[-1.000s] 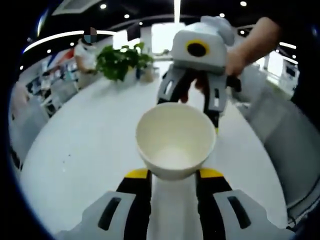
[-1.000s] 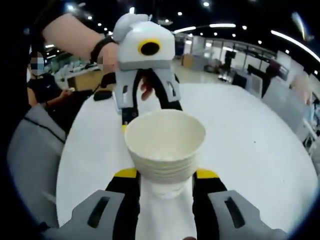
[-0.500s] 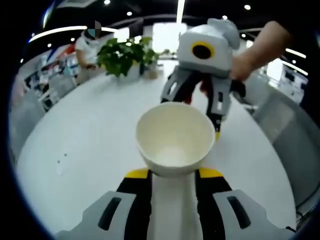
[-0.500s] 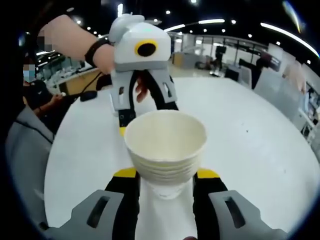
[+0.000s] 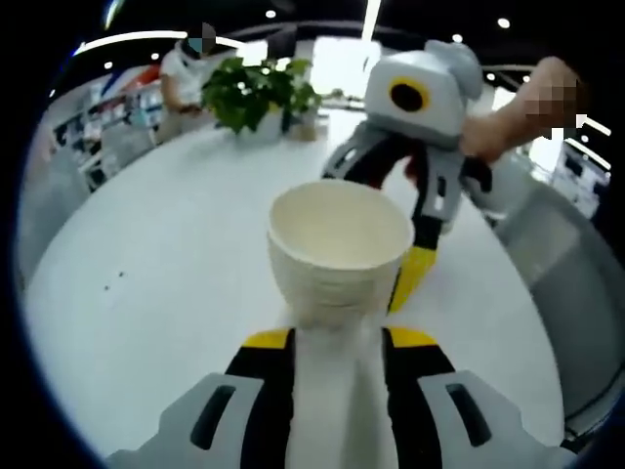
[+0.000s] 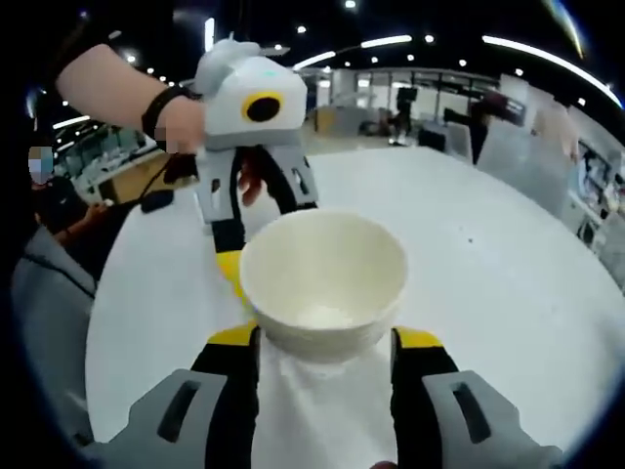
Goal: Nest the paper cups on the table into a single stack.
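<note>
Spanning both views, the white round counter lies beneath everything. Above it, the left gripper fingers clamp a ribbed paper cup stack, its base hidden; facing it, the right gripper fingers clamp a single paper cup, base hidden.

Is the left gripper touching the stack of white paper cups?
Touching. In the left gripper view, the left gripper has its yellow-tipped jaws closed against both sides of the stack of white paper cups, with no gap visible.

matt cream paper cups, ribbed sides; smooth glossy white table
</note>
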Tool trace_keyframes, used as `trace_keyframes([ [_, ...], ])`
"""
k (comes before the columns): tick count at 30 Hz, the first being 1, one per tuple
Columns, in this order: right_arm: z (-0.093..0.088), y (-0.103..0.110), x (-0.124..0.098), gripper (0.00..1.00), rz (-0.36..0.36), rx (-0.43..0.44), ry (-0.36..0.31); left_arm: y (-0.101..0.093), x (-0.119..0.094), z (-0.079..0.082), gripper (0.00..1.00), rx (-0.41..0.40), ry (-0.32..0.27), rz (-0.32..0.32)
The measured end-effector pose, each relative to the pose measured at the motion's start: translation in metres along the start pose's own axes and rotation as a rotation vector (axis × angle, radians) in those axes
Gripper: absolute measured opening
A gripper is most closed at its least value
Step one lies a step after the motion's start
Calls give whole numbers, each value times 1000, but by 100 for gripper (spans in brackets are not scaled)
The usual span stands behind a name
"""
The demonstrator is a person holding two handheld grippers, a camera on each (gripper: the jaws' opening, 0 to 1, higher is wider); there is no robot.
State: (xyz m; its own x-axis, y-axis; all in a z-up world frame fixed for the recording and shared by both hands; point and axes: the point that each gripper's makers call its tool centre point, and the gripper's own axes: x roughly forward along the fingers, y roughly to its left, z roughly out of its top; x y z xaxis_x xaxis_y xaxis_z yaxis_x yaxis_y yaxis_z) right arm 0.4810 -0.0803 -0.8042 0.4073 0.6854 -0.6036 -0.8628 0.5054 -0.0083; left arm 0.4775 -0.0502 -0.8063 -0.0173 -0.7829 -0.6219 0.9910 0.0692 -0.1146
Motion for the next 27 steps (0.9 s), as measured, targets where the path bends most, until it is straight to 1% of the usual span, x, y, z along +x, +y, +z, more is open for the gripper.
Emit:
trace_keyframes([
  [3, -4, 4, -10, 50, -6, 0, 2, 0, -11, -6, 33, -11, -1, 27],
  [6, -8, 8, -18, 51, -12, 2, 11, -4, -22, -7, 33, -25, -5, 57],
  [8, -10, 12, -25, 51, -15, -2, 17, -7, -29, -6, 34, -39, -26, 70],
  [9, -10, 14, -28, 51, -16, -4, 17, -10, -33, -4, 34, -74, -47, 85],
  [11, -11, 18, -36, 51, -21, -8, 15, -13, -40, 1, 35, -108, -80, 115],
  [12, -12, 19, -39, 51, -22, -6, 15, -14, -43, 3, 35, -113, -86, 124],
  [16, -10, 29, -54, 53, -29, -12, 4, -33, -51, 10, 38, -122, -103, 147],
  [18, -9, 33, -63, 56, -37, -18, 0, -43, -54, 12, 42, -141, -113, 154],
  [19, -7, 35, -68, 58, -43, -14, -5, -49, -57, 15, 43, -145, -127, 162],
  [21, -6, 39, -77, 59, -46, -15, -11, -58, -60, 13, 43, -152, -123, 180],
  [25, -6, 47, -92, 60, -52, -21, -24, -72, -63, 17, 45, -167, -143, 202],
  [27, -6, 50, -98, 61, -53, -21, -31, -82, -66, 19, 47, -171, -148, 215],
])
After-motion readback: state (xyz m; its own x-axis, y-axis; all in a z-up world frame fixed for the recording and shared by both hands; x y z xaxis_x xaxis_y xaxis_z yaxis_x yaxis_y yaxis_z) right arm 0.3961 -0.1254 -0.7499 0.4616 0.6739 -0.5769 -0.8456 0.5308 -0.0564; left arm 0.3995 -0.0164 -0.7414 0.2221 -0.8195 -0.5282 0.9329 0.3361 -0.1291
